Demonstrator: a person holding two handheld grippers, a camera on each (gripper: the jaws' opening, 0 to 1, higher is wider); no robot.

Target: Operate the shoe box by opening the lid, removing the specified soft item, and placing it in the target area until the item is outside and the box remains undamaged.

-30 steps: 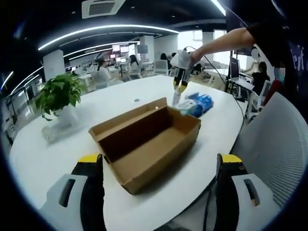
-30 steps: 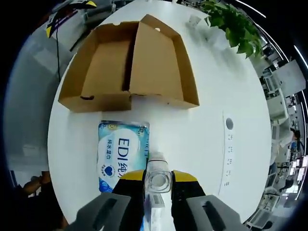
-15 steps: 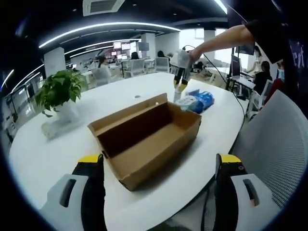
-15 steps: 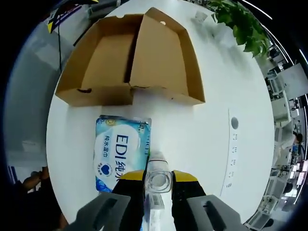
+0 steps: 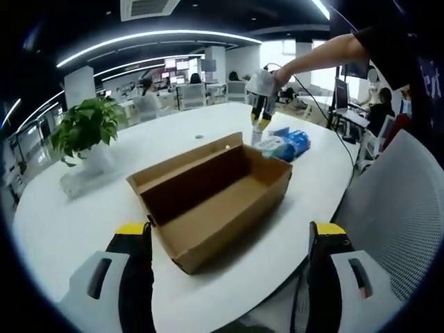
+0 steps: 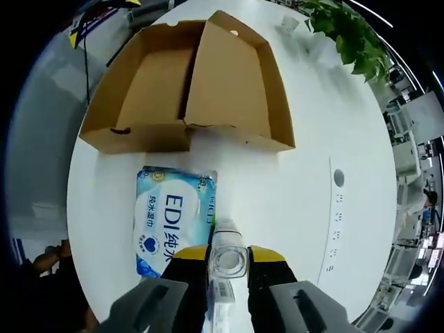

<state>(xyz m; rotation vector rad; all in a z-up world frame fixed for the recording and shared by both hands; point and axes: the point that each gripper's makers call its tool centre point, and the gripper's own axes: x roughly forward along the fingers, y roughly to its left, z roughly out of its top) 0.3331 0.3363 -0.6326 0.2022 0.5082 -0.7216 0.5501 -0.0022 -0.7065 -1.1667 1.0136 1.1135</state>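
While my left gripper [image 5: 225, 277] waits with jaws wide before the one open, empty box [image 5: 211, 198] on the white surface [image 6: 305, 166], my right gripper [image 6: 227, 258], jaws narrow with something clear between them, hovers above the one blue pack [image 6: 171, 220] lying just beside the box.

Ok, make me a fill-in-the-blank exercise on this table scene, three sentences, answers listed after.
1. The cardboard shoe box on the white table stands with its lid ____.
2. The blue pack of wipes lies ____ the box, on the table.
3. The potted plant has ____ leaves.

Missing words: open; outside; green
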